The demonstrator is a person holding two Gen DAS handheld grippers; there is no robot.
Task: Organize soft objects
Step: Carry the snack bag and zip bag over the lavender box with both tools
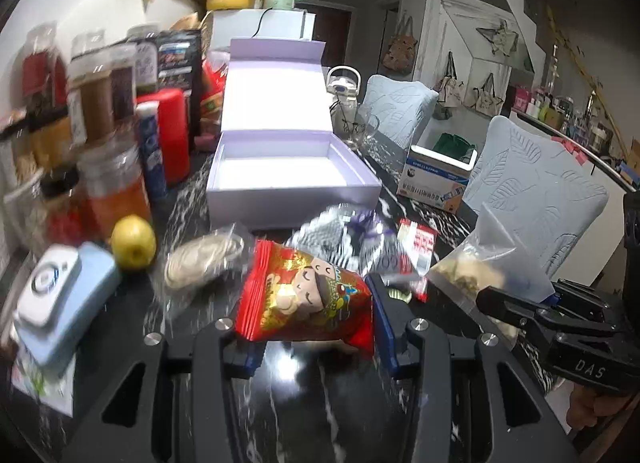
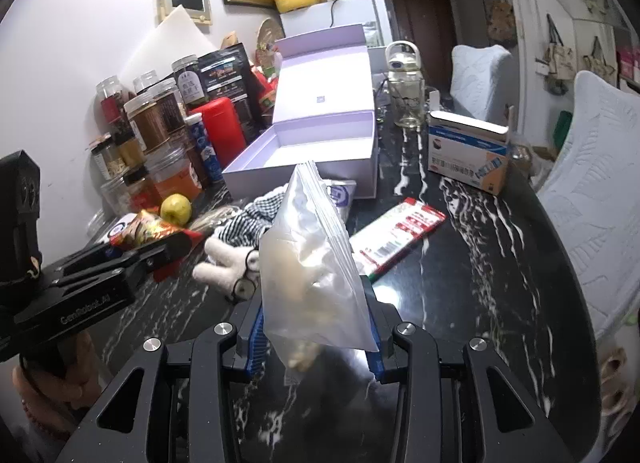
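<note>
A black marble-patterned table (image 1: 192, 191) fills the left wrist view, crowded along its left side with jars (image 1: 100, 103), a red canister (image 1: 174, 135) and a blue tube (image 1: 152, 151); an open lilac box (image 1: 292, 191) sits empty straight ahead, its lid propped upright behind it; a yellow-green apple (image 1: 133, 242), a clear bag of pale round pieces (image 1: 204, 261) and a blurred checked cloth (image 1: 340, 235) lie between the box and the left gripper (image 1: 312, 327); its jaws pinch a red snack packet (image 1: 308, 299), held clear of the table, its long axis running across the frame, the crimped end towards the left; a pale blue device (image 1: 64, 303) rests at the left edge.

In the right wrist view the same table (image 2: 480, 283) shows, the lilac box (image 2: 320, 151) ahead; a water bottle (image 2: 404, 91) and a blue-and-white carton (image 2: 468, 151) stand to its right; a red-and-white flat packet (image 2: 400, 235) lies aslant nearby; a white soft toy (image 2: 228, 267) and the checked cloth (image 2: 248, 223) lie left of centre; the right gripper (image 2: 316, 339) clamps a clear zip bag (image 2: 316, 263) by its lower part, the bag standing upright, zip end up and leaning towards the box, pale lumps inside; the left gripper (image 2: 172, 247) enters from the left with the red snack packet (image 2: 152, 231).
</note>
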